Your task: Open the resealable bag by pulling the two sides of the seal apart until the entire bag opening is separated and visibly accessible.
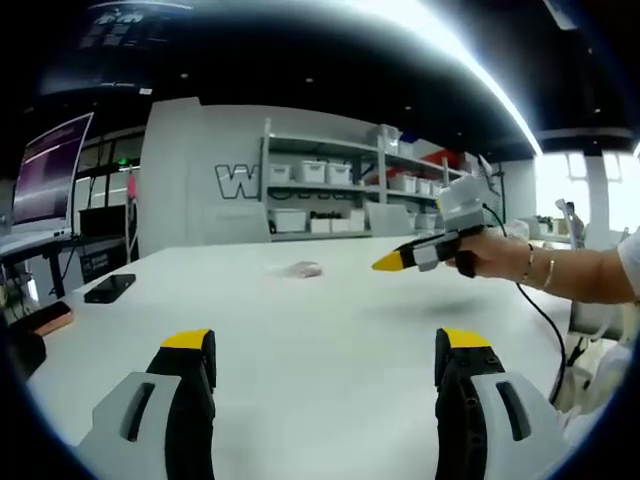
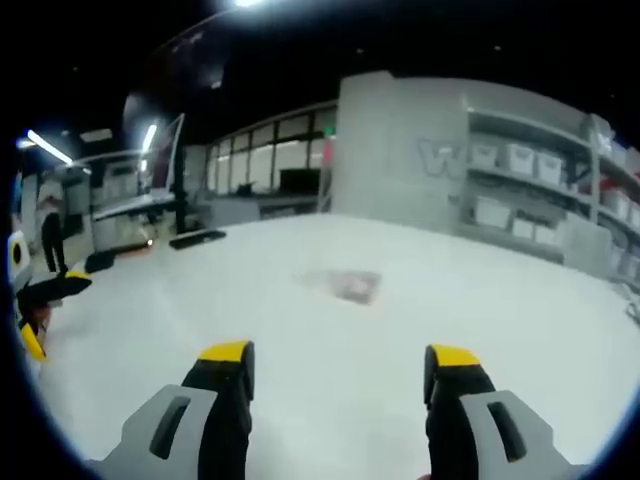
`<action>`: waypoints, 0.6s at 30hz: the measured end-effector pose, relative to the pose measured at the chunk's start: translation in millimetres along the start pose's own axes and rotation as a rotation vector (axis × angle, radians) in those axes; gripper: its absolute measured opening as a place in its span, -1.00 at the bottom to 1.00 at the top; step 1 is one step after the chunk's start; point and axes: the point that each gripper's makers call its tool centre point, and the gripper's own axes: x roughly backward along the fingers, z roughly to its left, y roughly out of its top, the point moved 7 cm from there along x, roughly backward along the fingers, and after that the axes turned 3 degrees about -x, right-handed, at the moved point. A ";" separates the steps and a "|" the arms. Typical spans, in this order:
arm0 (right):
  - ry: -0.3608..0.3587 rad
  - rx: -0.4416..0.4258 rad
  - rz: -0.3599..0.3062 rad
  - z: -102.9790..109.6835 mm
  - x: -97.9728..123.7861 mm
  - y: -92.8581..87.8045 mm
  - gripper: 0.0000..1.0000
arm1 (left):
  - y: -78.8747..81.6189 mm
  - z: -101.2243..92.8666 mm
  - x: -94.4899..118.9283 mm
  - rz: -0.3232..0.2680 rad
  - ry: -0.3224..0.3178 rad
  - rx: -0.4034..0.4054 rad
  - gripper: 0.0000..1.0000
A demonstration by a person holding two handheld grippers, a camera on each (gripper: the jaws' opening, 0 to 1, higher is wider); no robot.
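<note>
Left claw (image 1: 325,365) is held wide apart, with nothing in it | right claw (image 2: 340,375) is held wide apart too, with nothing in it | bag (image 2: 345,284) is seen flat on white table (image 2: 500,330), well ahead of both claws.

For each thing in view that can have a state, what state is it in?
Left hand-held gripper: open, holding nothing.
Right hand-held gripper: open, holding nothing.
Resealable bag: lying flat on the white table, untouched; seal too blurred to tell.
Phone: lying flat, screen dark.
</note>
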 end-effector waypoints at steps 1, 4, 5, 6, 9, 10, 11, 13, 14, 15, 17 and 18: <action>-0.002 0.006 0.003 0.6 -1.2 -0.3 0.36 | -0.2 0.0 0.1 0.000 0.000 0.001 0.80; 0.002 0.016 0.006 2.2 -3.7 0.0 0.36 | -1.6 -0.9 0.3 0.001 -0.003 0.002 0.80; 0.004 0.016 0.006 2.5 -4.1 0.3 0.36 | -2.0 -1.1 0.3 0.002 -0.003 0.002 0.80; 0.006 0.013 0.005 2.6 -5.1 1.1 0.36 | -2.2 -1.4 0.1 0.002 -0.004 0.002 0.80; 0.003 0.017 0.003 2.4 -8.5 3.1 0.35 | -2.4 -1.6 -0.7 0.002 -0.007 0.004 0.80; 0.002 0.018 0.004 2.4 -10.0 3.6 0.35 | -2.2 -1.8 -1.0 0.001 -0.007 0.003 0.80; 0.002 0.020 0.005 2.7 -11.5 3.8 0.35 | -2.1 -1.8 -1.2 0.001 -0.007 0.003 0.80; 0.003 0.024 0.009 3.5 -14.4 3.5 0.34 | -1.7 -1.9 -1.3 0.000 -0.007 0.003 0.80; 0.002 0.026 0.010 3.7 -16.0 2.9 0.34 | -1.4 -1.9 -1.3 -0.002 -0.007 0.003 0.80; 0.002 0.027 0.010 3.9 -17.4 2.0 0.34 | -1.3 -2.0 -1.2 -0.003 -0.006 0.003 0.80; 0.000 0.021 0.020 4.3 -19.0 -2.5 0.33 | -1.6 -2.2 -1.2 -0.003 -0.007 0.002 0.80; 0.000 0.020 0.022 4.5 -19.1 -4.3 0.33 | -1.8 -2.3 -1.2 -0.003 -0.007 0.003 0.80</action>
